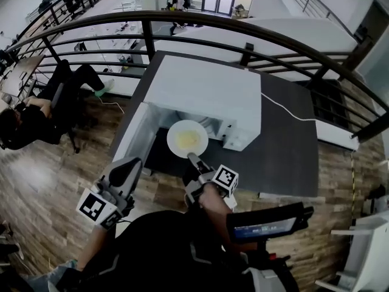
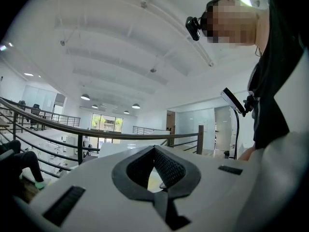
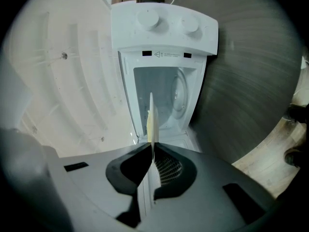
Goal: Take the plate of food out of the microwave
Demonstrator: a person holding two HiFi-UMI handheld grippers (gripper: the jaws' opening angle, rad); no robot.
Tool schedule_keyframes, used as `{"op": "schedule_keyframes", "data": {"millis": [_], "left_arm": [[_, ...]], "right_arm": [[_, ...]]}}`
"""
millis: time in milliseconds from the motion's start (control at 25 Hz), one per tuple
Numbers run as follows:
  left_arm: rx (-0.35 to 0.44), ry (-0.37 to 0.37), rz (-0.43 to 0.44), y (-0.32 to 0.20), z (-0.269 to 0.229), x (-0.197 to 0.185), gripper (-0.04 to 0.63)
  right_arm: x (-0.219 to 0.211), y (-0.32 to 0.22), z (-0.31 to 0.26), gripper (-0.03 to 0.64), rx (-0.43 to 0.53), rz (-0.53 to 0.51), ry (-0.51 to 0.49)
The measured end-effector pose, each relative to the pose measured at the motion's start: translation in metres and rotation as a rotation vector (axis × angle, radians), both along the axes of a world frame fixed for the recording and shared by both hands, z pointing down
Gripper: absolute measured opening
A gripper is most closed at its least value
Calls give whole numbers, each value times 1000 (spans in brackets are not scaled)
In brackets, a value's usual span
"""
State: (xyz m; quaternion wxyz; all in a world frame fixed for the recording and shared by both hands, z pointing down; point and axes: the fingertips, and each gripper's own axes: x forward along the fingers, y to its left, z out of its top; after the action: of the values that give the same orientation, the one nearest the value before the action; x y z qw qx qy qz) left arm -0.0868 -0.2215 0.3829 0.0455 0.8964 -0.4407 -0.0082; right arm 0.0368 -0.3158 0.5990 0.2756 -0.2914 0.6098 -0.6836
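A white plate (image 1: pixel 187 139) of yellow food hangs just in front of the open mouth of the white microwave (image 1: pixel 206 90). My right gripper (image 1: pixel 192 157) is shut on the plate's near rim. In the right gripper view the plate (image 3: pixel 151 120) shows edge-on between the closed jaws of the right gripper (image 3: pixel 152 146), with the microwave cavity (image 3: pixel 166 95) beyond it. The microwave door (image 1: pixel 134 140) stands swung out to the left. My left gripper (image 1: pixel 130 169) is held low at the left, away from the microwave, shut and holding nothing; the left gripper (image 2: pixel 154 149) points up toward the ceiling.
The microwave sits on a dark table (image 1: pixel 285 145), with a white cable (image 1: pixel 285 111) trailing right across it. A dark railing (image 1: pixel 243 29) curves behind the table. A person (image 1: pixel 36 117) sits at the far left on the wooden floor.
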Motion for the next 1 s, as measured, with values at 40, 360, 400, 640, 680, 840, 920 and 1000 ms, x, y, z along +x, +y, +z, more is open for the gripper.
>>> {"op": "schedule_keyframes", "data": {"millis": [40,360,400,640,680,840,920,1000], "left_arm": [[1,0,5,1,0,1,5],[7,8,28,10,-3,7,5],[6,9,30,10,-3,8,5],[10,8,47,7,-2,10,5],[11,8,48,7,-2,11,5],[14,9,54,11,-3,13,5],[16,9,57,11,-3,13,5],[16,9,60,10,-2,14,5]], "right_arm": [[1,2,-2,15,2,0,-1],[3,17,-19,14,33,-5,-25],[4,18,-20,15,34,-4,-27],[6,16,-26,14,50,3,-30],[6,16,-27,14,52,4,-30],[8,21,-29,15,57,1,-30],[9,21,-30,15,63,3,-30],[9,20,-31,14,67,4,-31]]}}
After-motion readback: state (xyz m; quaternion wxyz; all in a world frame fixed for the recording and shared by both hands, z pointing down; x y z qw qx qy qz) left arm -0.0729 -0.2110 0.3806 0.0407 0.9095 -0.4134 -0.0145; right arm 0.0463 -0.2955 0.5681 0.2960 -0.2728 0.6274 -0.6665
